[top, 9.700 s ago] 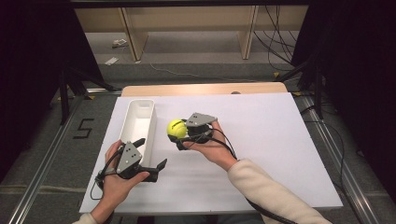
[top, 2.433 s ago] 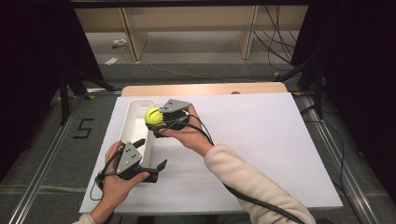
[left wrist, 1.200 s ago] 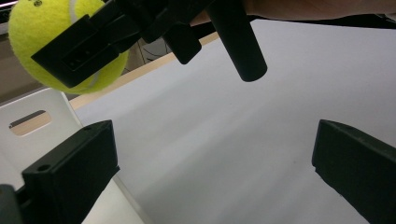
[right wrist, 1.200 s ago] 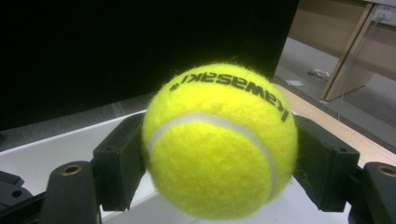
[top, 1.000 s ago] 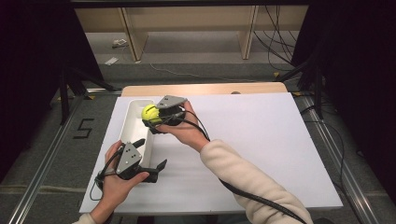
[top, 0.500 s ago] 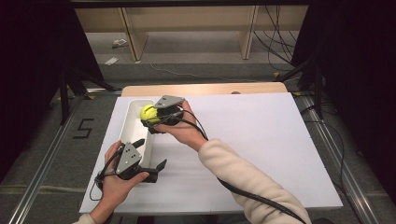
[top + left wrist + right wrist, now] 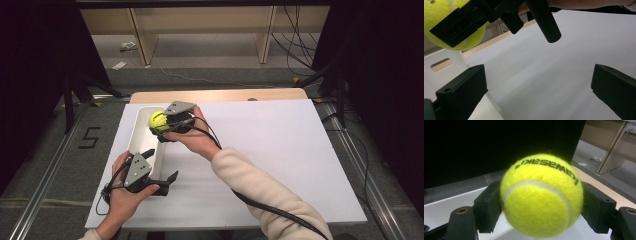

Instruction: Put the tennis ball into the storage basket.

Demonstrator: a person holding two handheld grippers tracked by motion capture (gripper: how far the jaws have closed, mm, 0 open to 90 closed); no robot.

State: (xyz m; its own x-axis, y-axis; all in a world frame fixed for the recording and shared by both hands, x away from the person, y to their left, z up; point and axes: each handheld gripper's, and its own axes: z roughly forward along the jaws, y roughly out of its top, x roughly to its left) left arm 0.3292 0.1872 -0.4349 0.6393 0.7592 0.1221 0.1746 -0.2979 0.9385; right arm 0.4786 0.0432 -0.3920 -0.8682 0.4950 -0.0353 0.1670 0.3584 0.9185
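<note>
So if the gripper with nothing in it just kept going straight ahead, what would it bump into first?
Probably the other hand's gripper holding the tennis ball up ahead, though depth is hard to judge. The left gripper is open.

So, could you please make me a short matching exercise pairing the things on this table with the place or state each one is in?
Things:
1. tennis ball
2. white tray
3. left gripper
4. right gripper

States:
A. open, holding nothing
B. lying along the left side of the white table
C. shut on a yellow thing
D. clamped between two black jaws above the tray

Pairs: 1-D, 2-B, 3-A, 4-C
</note>
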